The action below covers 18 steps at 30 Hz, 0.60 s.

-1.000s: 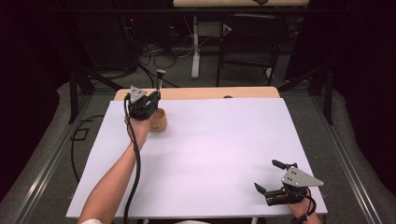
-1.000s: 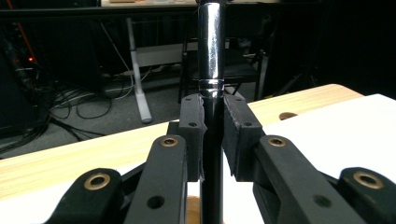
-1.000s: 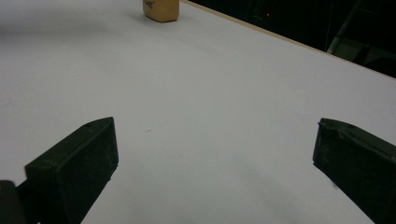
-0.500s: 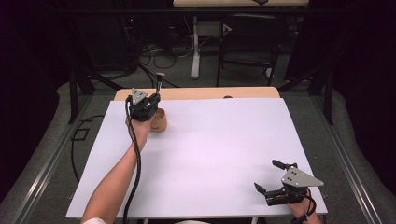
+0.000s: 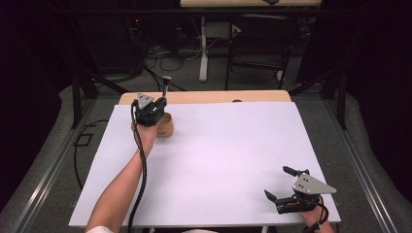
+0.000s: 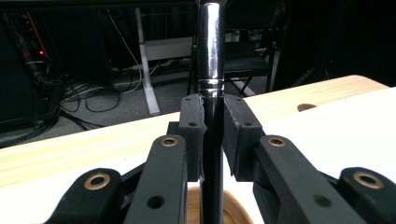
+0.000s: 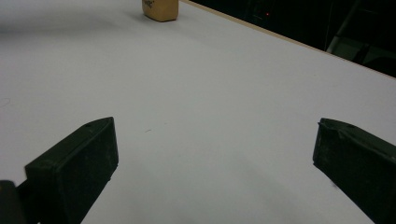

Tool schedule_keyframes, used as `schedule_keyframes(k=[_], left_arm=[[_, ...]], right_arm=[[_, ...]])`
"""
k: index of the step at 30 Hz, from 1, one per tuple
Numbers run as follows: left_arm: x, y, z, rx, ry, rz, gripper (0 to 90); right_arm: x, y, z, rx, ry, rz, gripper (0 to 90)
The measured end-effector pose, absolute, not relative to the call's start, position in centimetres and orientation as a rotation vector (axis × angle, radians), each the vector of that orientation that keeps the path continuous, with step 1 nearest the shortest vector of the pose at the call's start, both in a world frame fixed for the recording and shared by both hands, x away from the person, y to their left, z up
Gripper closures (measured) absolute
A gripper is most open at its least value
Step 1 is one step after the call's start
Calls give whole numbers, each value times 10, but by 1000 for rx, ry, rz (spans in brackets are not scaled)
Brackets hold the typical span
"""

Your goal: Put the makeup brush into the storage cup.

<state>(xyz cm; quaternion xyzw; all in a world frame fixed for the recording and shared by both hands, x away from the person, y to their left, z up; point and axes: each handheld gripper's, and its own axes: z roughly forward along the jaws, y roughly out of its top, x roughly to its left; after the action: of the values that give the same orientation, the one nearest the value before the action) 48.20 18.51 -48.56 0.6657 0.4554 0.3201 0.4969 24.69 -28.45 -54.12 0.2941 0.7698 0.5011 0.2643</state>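
Where the count stands: two grippers, one rod, one cup, one table.
Left gripper (image 5: pixel 160 103): held at the far left of the table, above the cup; its jaws are pressed tight against the one slim, upright rod with a black lower shaft and shiny chrome upper part (image 6: pixel 210 70).
Rod position: clamped between the two black pads (image 6: pixel 192 126) in the left gripper view, standing vertical; its top rises past the gripper in the high view (image 5: pixel 166 83), and its lower end points down towards the cup mouth. Whether it touches the cup cannot be told.
Cup: one small, round, tan wooden cup (image 5: pixel 165 125) stands on the sheet just beside the left hand; its rim shows below the jaws in the left gripper view (image 6: pixel 233 210), and it sits far off in the right gripper view (image 7: pixel 160 9).
Right gripper (image 5: pixel 282 184): low at the near right corner, jaws spread wide apart, nothing between them; well apart from the cup.
Table: one wooden table covered by a white sheet (image 5: pixel 228 155), a strip of bare wood along the far edge.
Person: two forearms come in from the near edge.
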Motion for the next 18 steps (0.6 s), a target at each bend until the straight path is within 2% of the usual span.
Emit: schedule_keyframes(k=[18], left_arm=[[485,181,-504,1665,1100,783,788]], right_arm=[[247,-284,-541,794,2082,1356,0]])
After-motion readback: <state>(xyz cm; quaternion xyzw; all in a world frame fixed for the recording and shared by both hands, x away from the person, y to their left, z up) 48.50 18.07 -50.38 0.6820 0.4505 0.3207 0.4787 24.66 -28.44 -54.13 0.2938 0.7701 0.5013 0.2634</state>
